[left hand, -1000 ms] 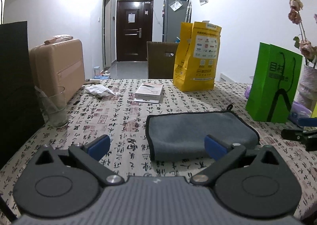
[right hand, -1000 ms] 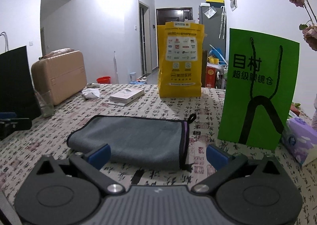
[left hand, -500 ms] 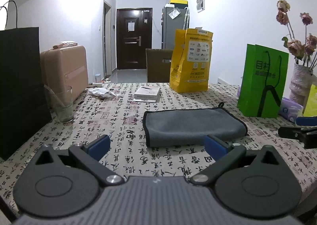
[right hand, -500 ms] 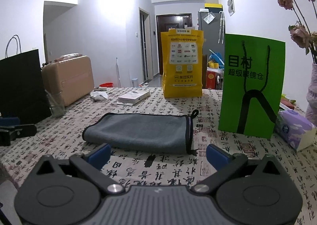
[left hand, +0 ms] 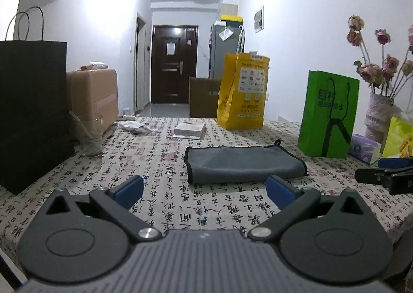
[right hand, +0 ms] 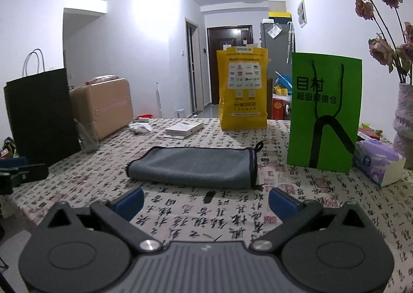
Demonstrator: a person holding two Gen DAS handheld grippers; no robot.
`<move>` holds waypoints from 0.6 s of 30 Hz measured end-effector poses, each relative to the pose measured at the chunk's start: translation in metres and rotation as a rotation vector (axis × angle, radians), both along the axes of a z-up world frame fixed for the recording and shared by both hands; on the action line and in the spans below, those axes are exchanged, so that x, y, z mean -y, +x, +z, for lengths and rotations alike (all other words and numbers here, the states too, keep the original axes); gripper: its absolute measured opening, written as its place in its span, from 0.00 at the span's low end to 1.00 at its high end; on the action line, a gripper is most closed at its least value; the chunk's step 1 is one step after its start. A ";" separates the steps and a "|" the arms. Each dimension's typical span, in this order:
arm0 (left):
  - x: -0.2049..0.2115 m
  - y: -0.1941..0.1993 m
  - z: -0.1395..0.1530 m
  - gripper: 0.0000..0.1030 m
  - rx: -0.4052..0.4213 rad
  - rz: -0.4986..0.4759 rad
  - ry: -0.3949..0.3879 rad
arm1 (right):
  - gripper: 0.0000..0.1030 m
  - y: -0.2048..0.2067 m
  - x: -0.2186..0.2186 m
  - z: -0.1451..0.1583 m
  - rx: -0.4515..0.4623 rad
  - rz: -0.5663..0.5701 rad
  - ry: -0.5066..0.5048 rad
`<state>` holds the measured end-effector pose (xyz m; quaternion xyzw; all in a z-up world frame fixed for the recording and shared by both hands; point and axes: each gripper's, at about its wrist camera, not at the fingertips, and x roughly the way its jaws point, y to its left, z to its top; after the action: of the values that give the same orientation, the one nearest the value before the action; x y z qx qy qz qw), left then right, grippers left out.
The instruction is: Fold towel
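Towel of grey cloth with dark trim (left hand: 242, 164), folded, flat on the calligraphy-print tablecloth (left hand: 165, 164); left gripper (left hand: 204, 186) and right gripper (right hand: 205, 198) near it, jaws apart, empty.

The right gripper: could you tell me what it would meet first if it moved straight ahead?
Probably the folded grey microfibre towel, lying flat on the calligraphy-print tablecloth ahead of the open right gripper, though depth is uncertain.
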<state>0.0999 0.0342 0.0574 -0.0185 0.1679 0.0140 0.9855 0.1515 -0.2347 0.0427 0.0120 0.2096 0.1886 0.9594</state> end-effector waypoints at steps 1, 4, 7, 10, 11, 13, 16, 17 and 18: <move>0.000 -0.004 -0.002 1.00 0.001 0.002 0.005 | 1.00 -0.003 -0.001 -0.001 -0.003 0.002 0.003; -0.002 -0.014 -0.008 1.00 -0.003 0.009 0.009 | 1.00 -0.014 -0.005 -0.006 -0.008 0.002 -0.001; -0.007 -0.020 -0.013 1.00 -0.014 0.023 0.004 | 1.00 -0.022 -0.009 -0.010 -0.011 0.001 -0.009; -0.012 -0.026 -0.016 1.00 -0.020 0.034 -0.004 | 1.00 -0.032 -0.013 -0.016 -0.019 0.005 -0.017; -0.012 -0.028 -0.016 1.00 -0.020 0.038 -0.006 | 1.00 -0.035 -0.014 -0.018 -0.021 0.006 -0.023; -0.011 -0.032 -0.018 1.00 -0.022 0.034 -0.003 | 1.00 -0.045 -0.015 -0.022 -0.020 0.008 -0.031; -0.003 -0.039 -0.021 1.00 -0.021 0.017 0.014 | 1.00 -0.059 -0.013 -0.028 -0.019 0.008 -0.012; 0.000 -0.042 -0.022 1.00 -0.018 0.009 0.017 | 1.00 -0.064 -0.012 -0.031 -0.022 0.008 -0.003; 0.003 -0.045 -0.024 1.00 -0.016 -0.005 0.020 | 1.00 -0.069 -0.011 -0.033 -0.022 0.010 0.002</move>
<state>0.0547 0.0310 0.0335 -0.0081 0.1755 0.0133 0.9844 0.0825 -0.2238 0.0092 0.0139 0.2198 0.1936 0.9560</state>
